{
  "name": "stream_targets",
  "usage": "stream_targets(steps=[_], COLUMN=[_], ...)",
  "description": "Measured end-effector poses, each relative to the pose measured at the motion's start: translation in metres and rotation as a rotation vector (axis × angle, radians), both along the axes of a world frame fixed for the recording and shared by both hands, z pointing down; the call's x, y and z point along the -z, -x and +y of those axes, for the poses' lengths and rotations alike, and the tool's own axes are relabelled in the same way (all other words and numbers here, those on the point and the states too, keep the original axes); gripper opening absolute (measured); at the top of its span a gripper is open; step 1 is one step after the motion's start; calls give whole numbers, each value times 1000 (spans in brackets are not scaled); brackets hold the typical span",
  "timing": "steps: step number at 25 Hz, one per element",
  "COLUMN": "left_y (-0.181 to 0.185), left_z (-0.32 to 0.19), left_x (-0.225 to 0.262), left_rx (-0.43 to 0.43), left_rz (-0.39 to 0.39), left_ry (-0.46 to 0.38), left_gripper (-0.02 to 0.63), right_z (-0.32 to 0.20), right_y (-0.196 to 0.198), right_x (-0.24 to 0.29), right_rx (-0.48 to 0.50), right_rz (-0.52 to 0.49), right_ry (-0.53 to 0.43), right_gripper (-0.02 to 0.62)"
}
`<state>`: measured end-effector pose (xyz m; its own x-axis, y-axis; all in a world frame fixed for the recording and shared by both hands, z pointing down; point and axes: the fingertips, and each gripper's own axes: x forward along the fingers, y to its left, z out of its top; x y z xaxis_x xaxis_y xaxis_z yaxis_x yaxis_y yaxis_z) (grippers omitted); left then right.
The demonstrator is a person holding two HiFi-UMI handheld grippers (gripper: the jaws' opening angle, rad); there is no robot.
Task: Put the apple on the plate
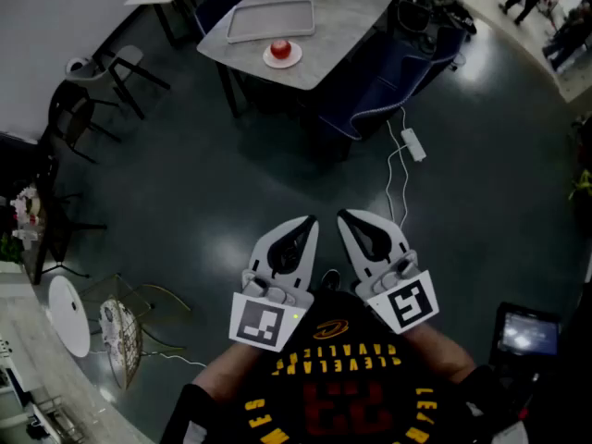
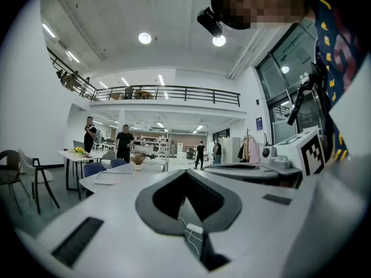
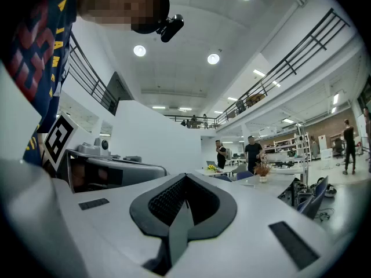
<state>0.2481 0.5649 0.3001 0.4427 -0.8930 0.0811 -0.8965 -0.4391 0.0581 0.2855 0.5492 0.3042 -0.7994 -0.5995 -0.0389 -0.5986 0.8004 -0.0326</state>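
Note:
A red apple point(image 1: 280, 48) sits on a small white plate point(image 1: 294, 58) on a grey table point(image 1: 342, 12) far ahead in the head view. Both grippers are held close to the person's chest, well away from that table. My left gripper point(image 1: 308, 221) point(image 2: 186, 172) has its jaws together with nothing between them. My right gripper point(image 1: 344, 216) point(image 3: 185, 178) is likewise shut and empty, side by side with the left. The apple does not show in either gripper view.
A grey tray point(image 1: 270, 19) lies on the table behind the plate. Blue chairs point(image 1: 388, 81) stand at the table's right. A power strip point(image 1: 413, 143) with a white cable lies on the dark floor. Black chairs point(image 1: 83, 109) and a white round stool point(image 1: 69, 314) are at left. People stand far off.

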Motion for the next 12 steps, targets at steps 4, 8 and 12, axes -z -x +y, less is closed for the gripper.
stream_targets(steps=[4,8,12], left_y=[3,10,17], left_z=[11,19,10], left_x=[-7,-6,-7], left_rx=[8,13,9], left_rz=[11,14,18], left_ry=[24,15,23], left_gripper=[2,2,2], right_z=[10,16,8], right_y=[5,11,19], right_x=[-5,-8,-8], right_rx=[10,8,8], right_rz=[11,20,8], right_ry=[15,20,32], right_gripper=[6,6,6])
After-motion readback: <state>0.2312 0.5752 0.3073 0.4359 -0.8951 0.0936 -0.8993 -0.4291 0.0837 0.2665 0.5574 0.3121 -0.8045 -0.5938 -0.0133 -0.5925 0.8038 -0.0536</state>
